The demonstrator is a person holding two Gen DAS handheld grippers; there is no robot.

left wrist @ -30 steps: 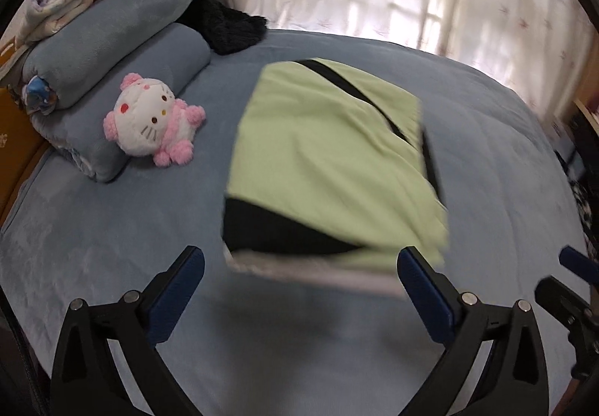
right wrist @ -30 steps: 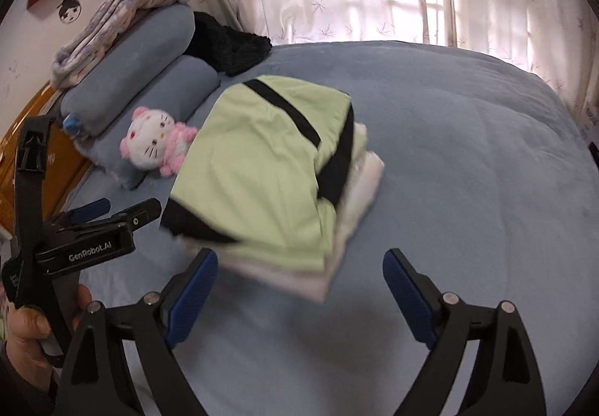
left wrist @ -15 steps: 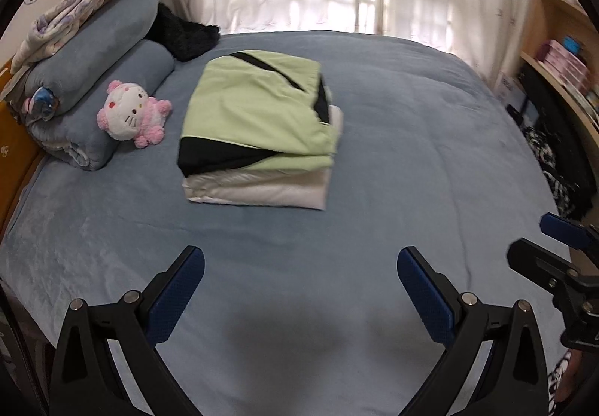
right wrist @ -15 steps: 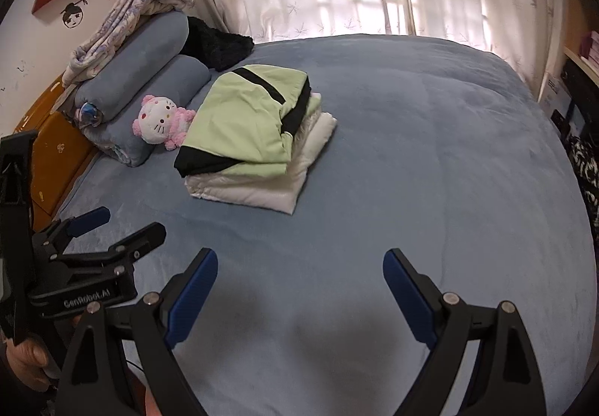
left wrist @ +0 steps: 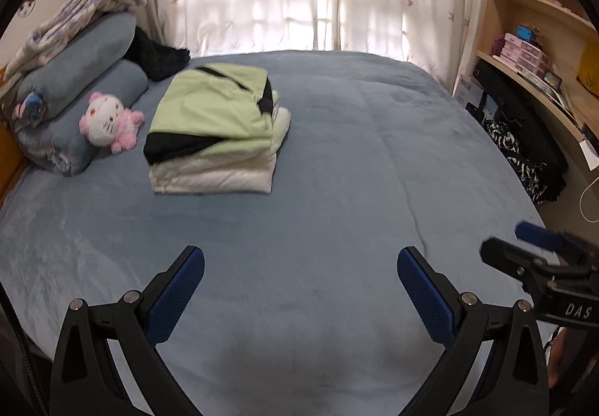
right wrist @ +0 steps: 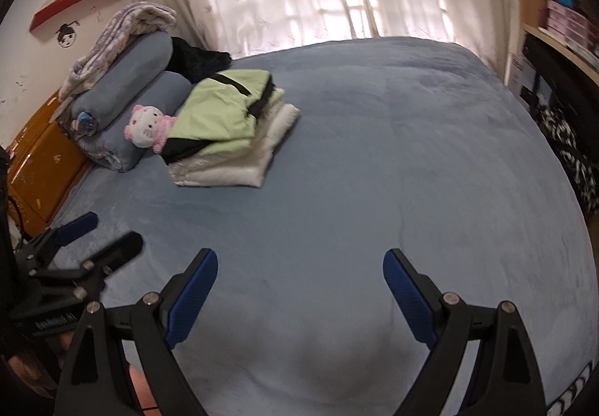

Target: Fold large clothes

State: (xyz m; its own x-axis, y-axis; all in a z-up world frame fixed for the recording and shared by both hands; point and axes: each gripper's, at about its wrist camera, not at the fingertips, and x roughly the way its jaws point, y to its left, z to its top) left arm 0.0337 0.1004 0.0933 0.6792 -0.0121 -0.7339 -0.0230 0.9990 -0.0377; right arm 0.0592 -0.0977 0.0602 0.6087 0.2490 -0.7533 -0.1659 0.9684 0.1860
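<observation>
Clothes lie folded in a stack: a green garment with black trim point(left wrist: 209, 109) on top of a white garment point(left wrist: 221, 173), resting on the blue bed point(left wrist: 337, 191) near its head, just beside a pink plush toy point(left wrist: 108, 120) and the rolled grey bedding point(left wrist: 82, 79). A second ago the stack filled both views; now it sits well apart from both tongs, which have drawn back toward the foot of the bed. That suggests this fold is finished and the pile released. Left tongs point(left wrist: 299, 285) and right tongs point(right wrist: 299, 285) both stand wide apart, holding nothing. Whether the stack's far edges are square is hidden, and no unfolded garment shows in either view.
</observation>
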